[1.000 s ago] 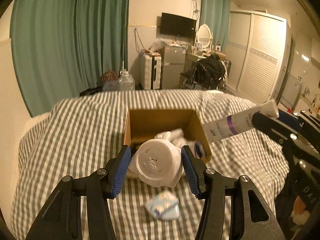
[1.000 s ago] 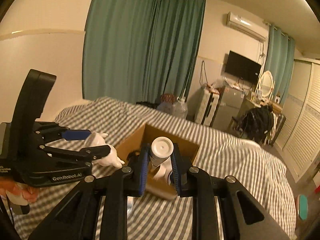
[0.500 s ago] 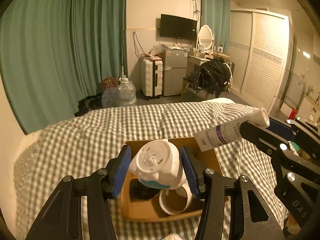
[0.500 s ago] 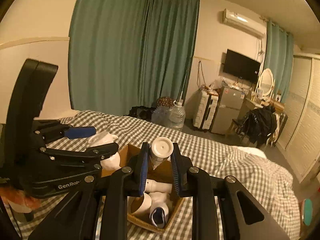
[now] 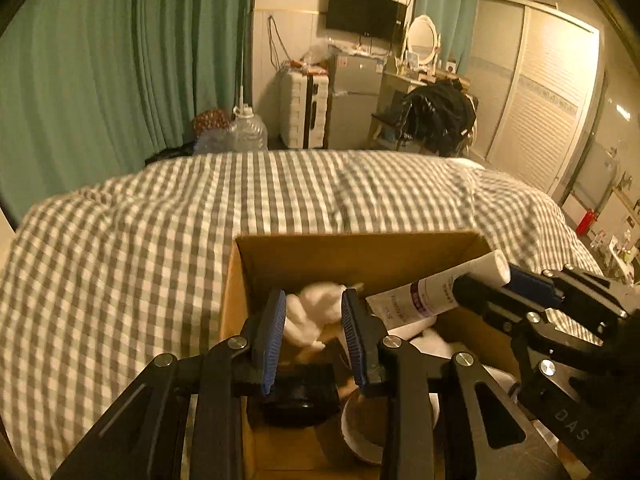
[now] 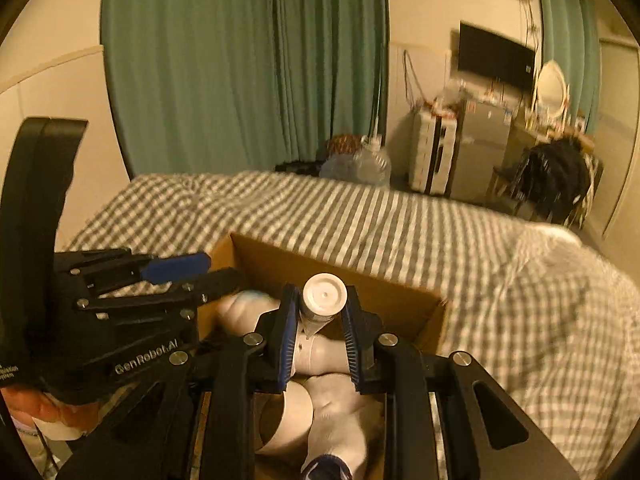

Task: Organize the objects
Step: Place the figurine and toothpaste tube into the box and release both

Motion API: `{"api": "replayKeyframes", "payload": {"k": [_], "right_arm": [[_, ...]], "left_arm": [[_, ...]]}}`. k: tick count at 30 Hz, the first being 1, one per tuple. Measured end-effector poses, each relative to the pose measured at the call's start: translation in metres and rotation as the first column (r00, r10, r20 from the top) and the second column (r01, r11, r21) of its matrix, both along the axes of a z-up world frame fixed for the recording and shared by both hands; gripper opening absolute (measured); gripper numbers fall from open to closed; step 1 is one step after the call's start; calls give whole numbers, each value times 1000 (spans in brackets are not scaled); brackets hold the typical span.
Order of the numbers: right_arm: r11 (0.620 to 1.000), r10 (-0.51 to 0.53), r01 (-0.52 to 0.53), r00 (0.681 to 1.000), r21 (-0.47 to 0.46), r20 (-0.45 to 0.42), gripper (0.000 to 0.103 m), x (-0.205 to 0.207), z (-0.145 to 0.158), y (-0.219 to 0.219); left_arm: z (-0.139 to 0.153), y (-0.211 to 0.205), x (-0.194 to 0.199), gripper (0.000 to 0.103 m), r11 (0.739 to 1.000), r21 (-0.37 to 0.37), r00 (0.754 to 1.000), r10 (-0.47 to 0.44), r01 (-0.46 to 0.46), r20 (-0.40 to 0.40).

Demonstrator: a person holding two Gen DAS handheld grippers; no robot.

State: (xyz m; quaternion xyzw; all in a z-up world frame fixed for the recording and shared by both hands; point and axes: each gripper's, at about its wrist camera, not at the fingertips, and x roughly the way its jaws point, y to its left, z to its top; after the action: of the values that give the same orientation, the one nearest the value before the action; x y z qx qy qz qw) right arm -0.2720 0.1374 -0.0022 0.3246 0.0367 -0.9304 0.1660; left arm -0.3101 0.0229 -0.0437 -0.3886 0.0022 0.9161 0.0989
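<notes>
An open cardboard box (image 5: 360, 248) sits on the checked bed; it also shows in the right wrist view (image 6: 392, 296). My left gripper (image 5: 314, 320) is low inside the box. A blurred white piggy-shaped container (image 5: 312, 312) lies between its blue pads, which stand slightly apart from it. My right gripper (image 6: 320, 316) is shut on a white tube (image 6: 322, 300) with a round cap, held over the box; the tube also shows in the left wrist view (image 5: 444, 288). In the box lie a black jar (image 5: 296, 396), a paper cup (image 5: 364, 428) and a white sock (image 6: 340, 432).
The grey-and-white checked bedspread (image 5: 140, 240) surrounds the box. Beyond the bed are green curtains (image 5: 120, 60), a water jug (image 5: 246, 132), a white suitcase (image 5: 300, 108), a small fridge (image 5: 352, 100) and a chair with black clothes (image 5: 440, 116).
Both grippers have dropped down into the box. The white piggy container has slipped lower between my left pads and looks released. The right gripper still holds the tube.
</notes>
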Motion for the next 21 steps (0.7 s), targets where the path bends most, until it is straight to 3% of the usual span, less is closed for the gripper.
{"api": "replayKeyframes", "payload": {"k": [3,7,9,10,11,17,21], "right_arm": [[999,-8,9,999,-31,31,22,-7,-17,7],[997,-20,23,999,-72,49,25,-10,-16,18],[996,-40,43,999,-74,36,47,-3,-10,20],[996,-50,52,998,-75,31,50,-2,-6,22],[995,-59,61,998,-79,21,52,4,-2,24],[994,-88,84,995,-70,-51,61,51,37,32],[994,-103,99,991,-43,-87,67,89,65,36]], "left_arm": [[-9,-2,0,31,1000,-8,1000,-7,7,16],[-6,-3,14,33,1000,-1,1000,-12,12,15],[-2,-6,24,43,1000,-1,1000,-11,11,5],[3,-8,30,56,1000,-1,1000,-11,11,-5],[10,-9,40,64,1000,1,1000,-8,8,-28],[39,-15,86,82,1000,-7,997,0,-1,-81],[61,-20,121,87,1000,-2,993,-1,1,-115]]}}
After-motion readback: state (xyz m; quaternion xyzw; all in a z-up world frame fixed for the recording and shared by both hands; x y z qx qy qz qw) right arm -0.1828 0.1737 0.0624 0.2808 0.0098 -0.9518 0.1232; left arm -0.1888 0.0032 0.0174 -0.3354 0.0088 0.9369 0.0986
